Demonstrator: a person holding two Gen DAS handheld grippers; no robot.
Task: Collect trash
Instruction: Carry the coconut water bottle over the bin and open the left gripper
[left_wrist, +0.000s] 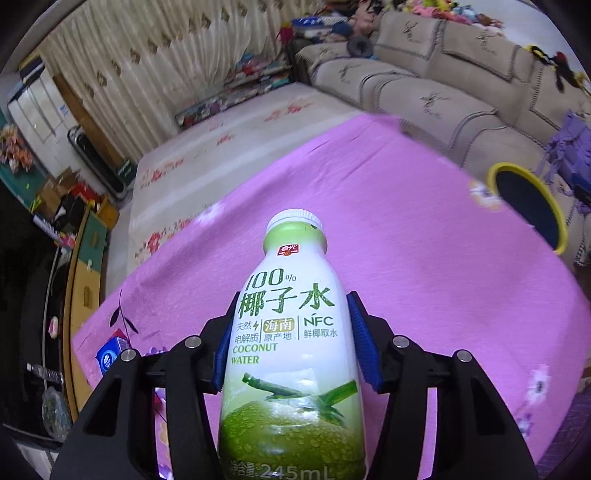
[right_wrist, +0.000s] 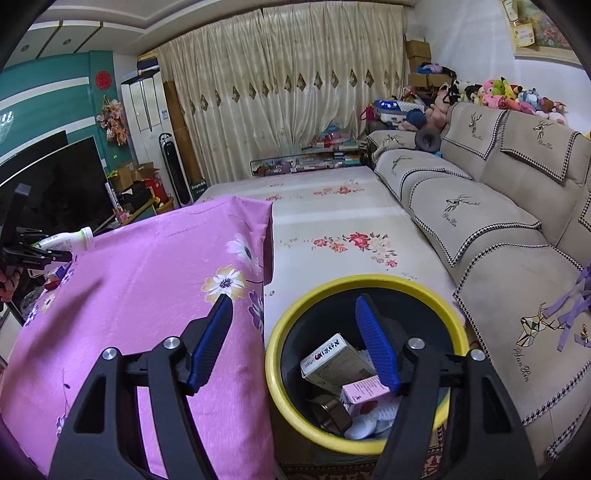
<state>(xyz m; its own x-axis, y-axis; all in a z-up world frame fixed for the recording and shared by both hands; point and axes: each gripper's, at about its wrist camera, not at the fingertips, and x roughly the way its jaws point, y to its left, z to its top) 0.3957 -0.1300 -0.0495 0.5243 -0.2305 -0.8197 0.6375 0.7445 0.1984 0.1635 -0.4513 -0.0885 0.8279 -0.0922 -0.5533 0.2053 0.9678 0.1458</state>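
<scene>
Two claws: left (left_wrist: 291, 343) clamps bottle (left_wrist: 291, 332), base cropped; right (right_wrist: 295, 343) gapes empty.

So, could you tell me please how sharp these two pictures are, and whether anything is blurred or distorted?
Left wrist view: the coconut water bottle in the left gripper is crisp with readable print, while the yellow-rimmed bin and pink cloth behind it smear with motion blur. Right wrist view: sharp throughout, including the boxes in the bin. Both show fisheye bending and dark corners.
</scene>
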